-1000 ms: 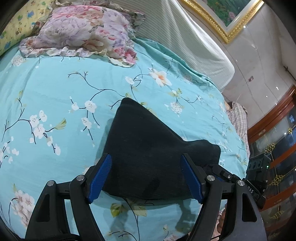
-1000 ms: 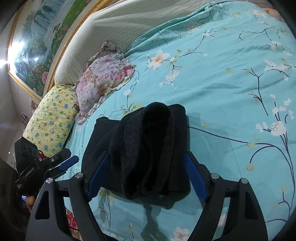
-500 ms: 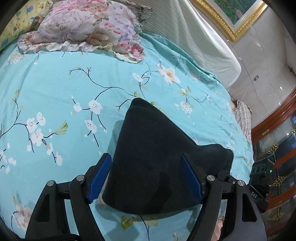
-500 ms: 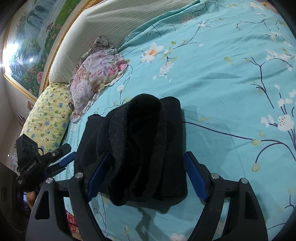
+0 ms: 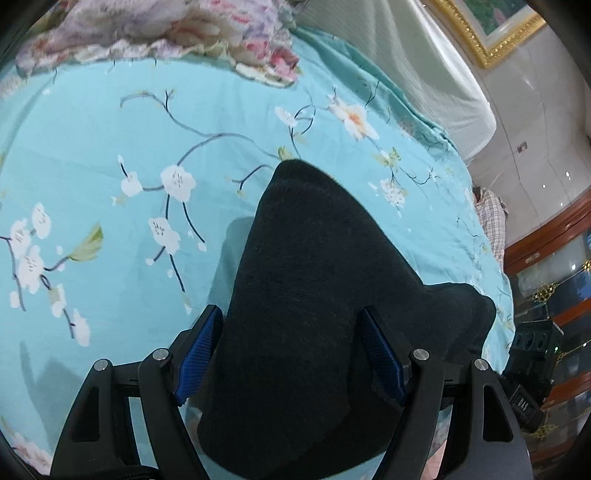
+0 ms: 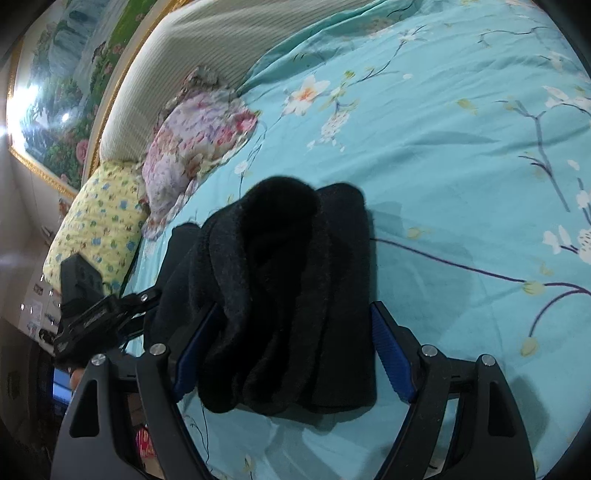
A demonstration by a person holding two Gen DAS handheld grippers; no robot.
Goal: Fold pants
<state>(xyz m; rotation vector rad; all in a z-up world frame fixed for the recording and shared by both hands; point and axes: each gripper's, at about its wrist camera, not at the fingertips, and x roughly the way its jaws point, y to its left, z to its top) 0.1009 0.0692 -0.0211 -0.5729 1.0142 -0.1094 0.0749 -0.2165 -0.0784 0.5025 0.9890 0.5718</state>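
The black pants (image 5: 314, 314) are lying bunched on the bed (image 5: 110, 129), filling the lower centre of both frames. Both grippers, left (image 5: 291, 358) and right (image 6: 291, 354), are holding their fingers spread wide around the cloth.

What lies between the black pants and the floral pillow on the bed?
Only bare turquoise bedsheet with its blossom print separates the black pants from the floral pillow; the left wrist view shows it best.

The left gripper (image 5: 291, 358) pushes in over the black pants (image 5: 314, 295), so the cloth now fills more of its view and the flowered pillow (image 5: 159, 33) slides toward the top edge. On the right gripper (image 6: 291, 354), the bundled cloth sags lower between the fingers.
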